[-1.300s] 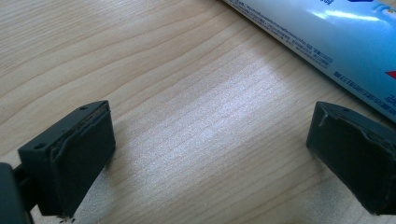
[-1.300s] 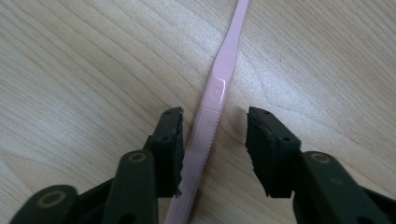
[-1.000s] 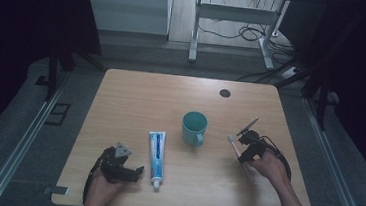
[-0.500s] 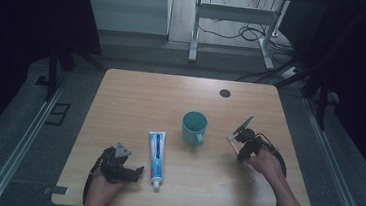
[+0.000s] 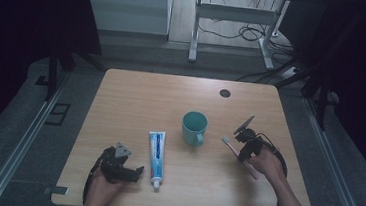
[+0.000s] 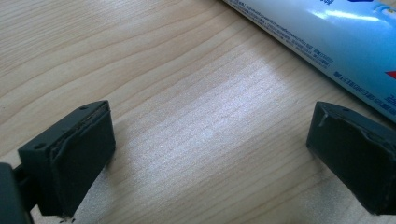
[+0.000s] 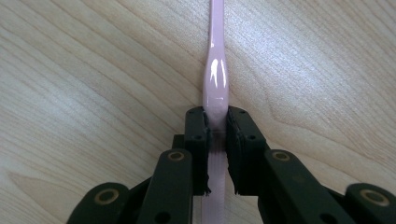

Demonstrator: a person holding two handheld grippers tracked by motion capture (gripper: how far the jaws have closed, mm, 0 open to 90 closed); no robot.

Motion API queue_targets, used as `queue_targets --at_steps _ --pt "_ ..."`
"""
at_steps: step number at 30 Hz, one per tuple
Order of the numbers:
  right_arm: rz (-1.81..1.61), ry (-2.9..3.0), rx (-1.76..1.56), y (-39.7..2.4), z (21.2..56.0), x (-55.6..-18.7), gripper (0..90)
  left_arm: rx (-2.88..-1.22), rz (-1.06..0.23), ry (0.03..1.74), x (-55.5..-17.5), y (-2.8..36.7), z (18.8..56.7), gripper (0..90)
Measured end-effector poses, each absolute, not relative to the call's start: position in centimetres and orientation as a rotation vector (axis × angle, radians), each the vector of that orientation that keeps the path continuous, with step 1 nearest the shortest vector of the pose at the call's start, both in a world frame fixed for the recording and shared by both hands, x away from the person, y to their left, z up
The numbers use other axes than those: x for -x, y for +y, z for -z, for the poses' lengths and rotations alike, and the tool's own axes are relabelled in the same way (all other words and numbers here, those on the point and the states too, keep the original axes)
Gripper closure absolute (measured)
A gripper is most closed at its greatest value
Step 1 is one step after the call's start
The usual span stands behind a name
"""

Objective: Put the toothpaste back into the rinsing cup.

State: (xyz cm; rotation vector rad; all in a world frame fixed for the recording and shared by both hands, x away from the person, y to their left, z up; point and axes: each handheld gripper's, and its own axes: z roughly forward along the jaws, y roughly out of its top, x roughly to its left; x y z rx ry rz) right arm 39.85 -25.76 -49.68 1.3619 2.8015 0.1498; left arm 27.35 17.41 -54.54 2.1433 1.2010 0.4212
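A pink toothbrush [image 5: 228, 143] lies flat on the wooden table [image 5: 146, 100], to the right of a teal cup [image 5: 194, 127]. My right gripper [image 5: 241, 151] is shut on the toothbrush; its jaws have just closed. In the right gripper view the pads [image 7: 198, 135] press both sides of the toothbrush handle [image 7: 216, 79] between the right gripper [image 7: 217, 128] tips. My left gripper [image 5: 134, 173] rests on the table at the front left, open. In the left gripper view the left gripper [image 6: 210, 158] has bare wood between its jaws, with the blue-and-white toothpaste tube [image 6: 336, 37] just beyond them.
The toothpaste tube [image 5: 156, 156] lies lengthwise between the two hands, cap toward the front edge. A round cable hole [image 5: 225, 93] sits near the table's back right. Beyond the far edge are desk legs and cables on the floor.
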Motion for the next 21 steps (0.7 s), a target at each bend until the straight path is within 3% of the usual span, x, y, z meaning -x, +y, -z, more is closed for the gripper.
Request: queue_targets --at_steps 21 --pt "-0.348 2.768 -1.318 -26.9 47.6 -38.4 79.1 -2.143 -0.420 1.200 -27.4 17.4 54.5 1.0"
